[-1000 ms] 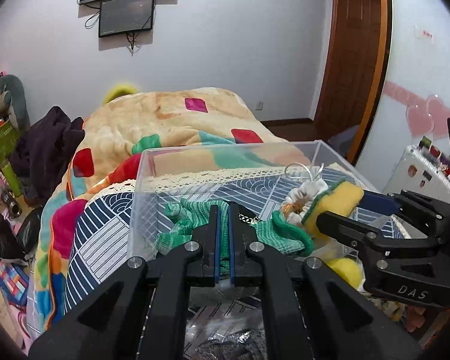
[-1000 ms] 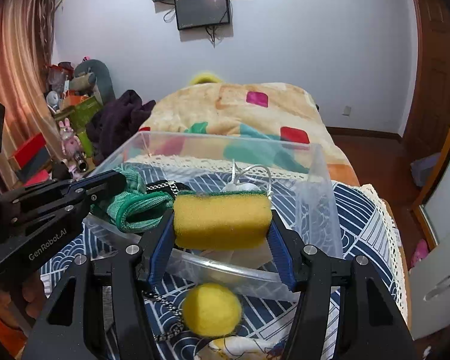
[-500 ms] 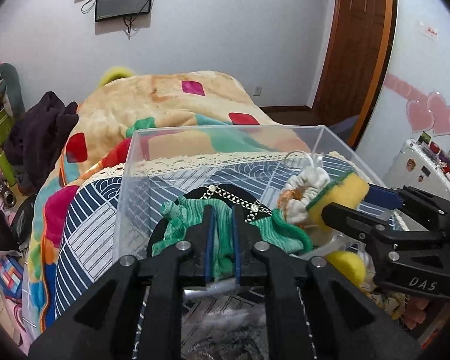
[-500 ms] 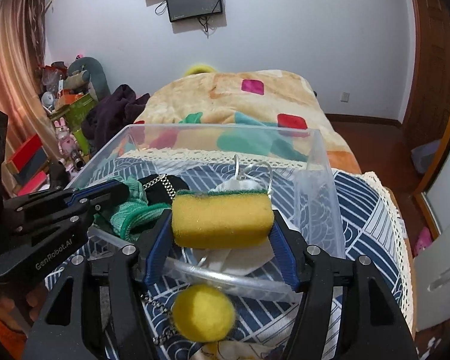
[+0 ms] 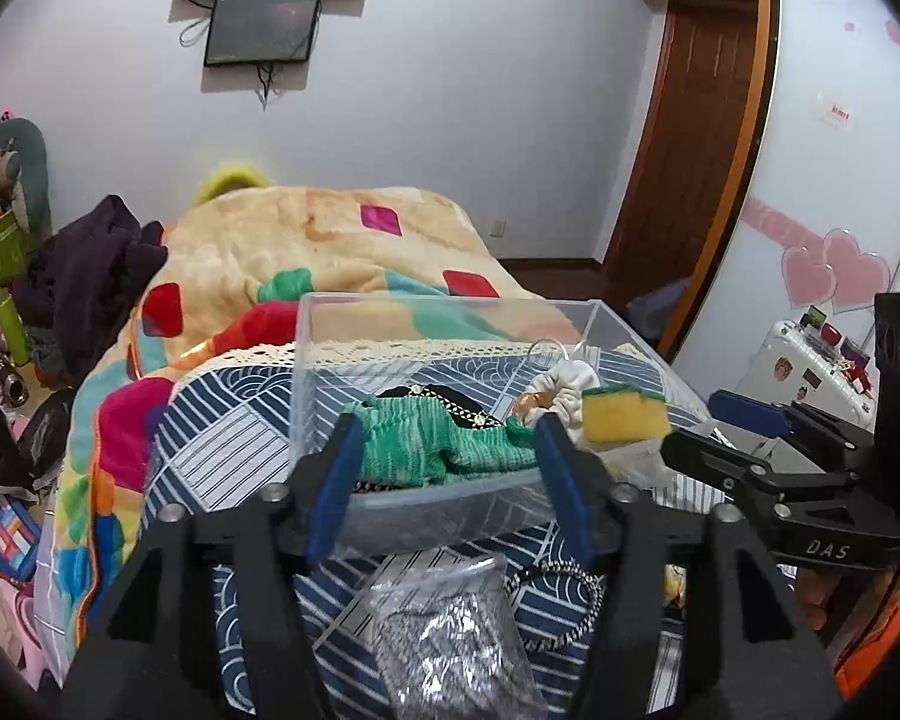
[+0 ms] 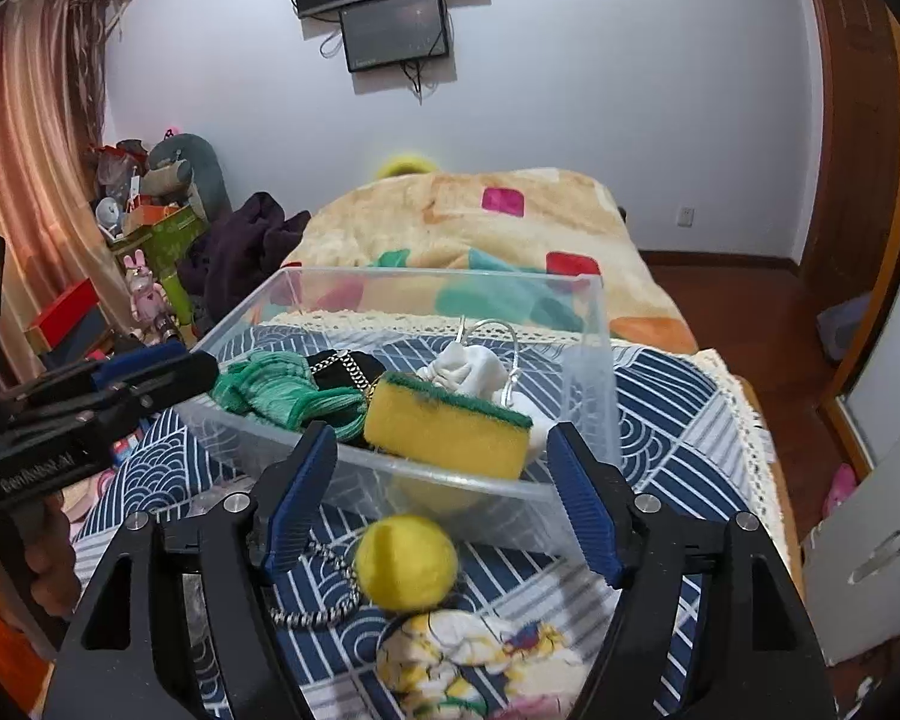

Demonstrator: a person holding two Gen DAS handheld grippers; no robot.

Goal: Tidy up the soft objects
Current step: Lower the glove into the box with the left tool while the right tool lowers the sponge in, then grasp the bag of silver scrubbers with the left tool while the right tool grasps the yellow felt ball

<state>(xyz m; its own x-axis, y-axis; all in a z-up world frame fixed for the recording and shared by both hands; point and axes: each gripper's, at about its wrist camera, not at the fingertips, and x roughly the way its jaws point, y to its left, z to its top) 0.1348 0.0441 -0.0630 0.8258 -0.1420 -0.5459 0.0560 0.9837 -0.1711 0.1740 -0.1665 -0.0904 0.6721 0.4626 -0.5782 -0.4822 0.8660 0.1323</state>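
Note:
A clear plastic bin (image 5: pixel 450 501) (image 6: pixel 594 354) stands on the blue patterned bedcover. In it lie a green knitted cloth (image 5: pixel 438 438) (image 6: pixel 276 387), a black item with a chain (image 6: pixel 345 369) and a white scrunchie (image 5: pixel 567 381) (image 6: pixel 471 369). A yellow sponge with a green scouring top (image 6: pixel 447 426) (image 5: pixel 624 414) sits loose and tilted in the bin near its front wall. My left gripper (image 5: pixel 447 474) is open at the bin's front edge, with nothing between its jaws. My right gripper (image 6: pixel 441 498) is open, just behind the sponge.
In front of the bin lie a yellow felt ball (image 6: pixel 405 561), a metal chain (image 6: pixel 315 612), a printed fabric piece (image 6: pixel 450 660), a clear bag of silver stuff (image 5: pixel 450 642) and a black-and-white hair band (image 5: pixel 555 606). A colourful blanket (image 5: pixel 330 258) covers the bed behind.
My left gripper opened and let go of the green cloth, which now lies in the bin. My right gripper opened and released the sponge into the bin. Both pulled back slightly.

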